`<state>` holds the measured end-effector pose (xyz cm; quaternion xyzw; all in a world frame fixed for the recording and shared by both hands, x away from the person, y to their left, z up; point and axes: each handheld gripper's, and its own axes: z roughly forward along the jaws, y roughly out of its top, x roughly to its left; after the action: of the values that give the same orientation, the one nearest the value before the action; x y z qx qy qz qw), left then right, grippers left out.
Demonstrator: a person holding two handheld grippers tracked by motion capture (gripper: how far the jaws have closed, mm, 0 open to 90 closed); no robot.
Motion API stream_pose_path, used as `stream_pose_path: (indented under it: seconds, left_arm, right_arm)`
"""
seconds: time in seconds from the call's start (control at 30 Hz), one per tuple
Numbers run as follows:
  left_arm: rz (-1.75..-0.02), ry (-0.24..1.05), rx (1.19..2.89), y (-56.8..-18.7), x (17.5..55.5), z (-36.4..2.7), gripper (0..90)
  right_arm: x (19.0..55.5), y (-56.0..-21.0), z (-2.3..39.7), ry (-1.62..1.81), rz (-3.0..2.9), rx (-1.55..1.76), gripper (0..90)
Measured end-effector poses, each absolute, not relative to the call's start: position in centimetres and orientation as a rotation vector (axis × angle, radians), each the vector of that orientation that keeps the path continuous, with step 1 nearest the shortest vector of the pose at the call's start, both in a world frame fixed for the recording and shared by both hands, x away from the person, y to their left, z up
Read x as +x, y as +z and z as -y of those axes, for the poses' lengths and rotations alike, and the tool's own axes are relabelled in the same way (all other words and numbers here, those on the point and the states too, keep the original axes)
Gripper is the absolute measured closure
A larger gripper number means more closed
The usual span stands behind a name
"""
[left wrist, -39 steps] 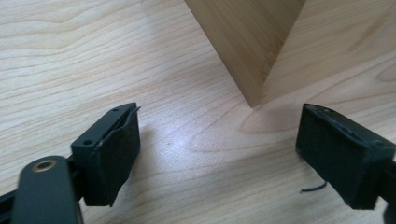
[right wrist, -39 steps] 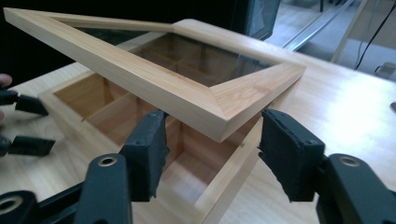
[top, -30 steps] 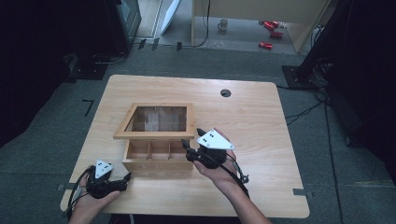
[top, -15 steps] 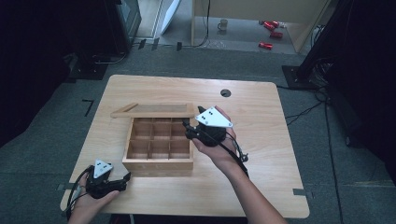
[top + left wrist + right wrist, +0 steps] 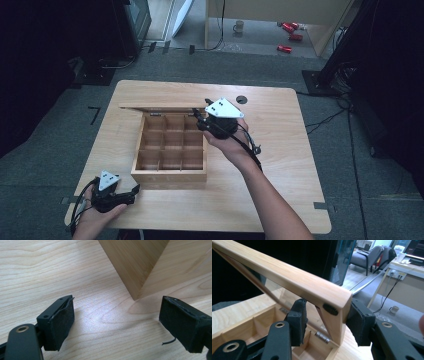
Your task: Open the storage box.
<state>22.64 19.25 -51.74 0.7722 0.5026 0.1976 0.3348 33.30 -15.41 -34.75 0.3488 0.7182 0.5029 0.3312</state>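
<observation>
Wooden box [image 5: 170, 150] is sitting at the middle of the table [image 5: 280, 170] in the high view, its grid of small compartments lying exposed and looking empty. Its glazed lid [image 5: 160, 106] is standing raised along the far edge, hinged at the back and tipped well past upright. The right gripper [image 5: 199, 119] is clamping the lid's corner: in the right gripper view the frame's corner [image 5: 334, 307] is wedged between the two pads, which have just been closing further onto it. The left gripper [image 5: 134, 191] is resting low at the lower left of the high view, just off the box's near left corner, jaws spread with nothing between them; the left gripper view is showing that corner [image 5: 135, 277] ahead of the open pads.

By my reading, the opening is nearly finished; what is left is easing the lid to its rest and letting go.

Compared with a second ago, the lid was only lifted a little above the box and the right gripper sat lower in the frame; half a second ago it was partway up.
</observation>
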Motion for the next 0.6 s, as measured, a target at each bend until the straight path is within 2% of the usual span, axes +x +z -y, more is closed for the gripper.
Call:
stream_pose_path:
  seconds: [0.27,0.6]
  left_arm:
    - [-1.309,0.506,2.012,-51.7,22.7,-19.4,13.4]
    - [-1.309,0.503,2.010,-51.7,22.7,-19.4,13.5]
  right_arm:
    - [35.1,-33.9,15.4,1.331,-1.853,0.949,54.4]
    - [38.6,-32.7,15.8,1.343,-1.842,1.004,61.9]
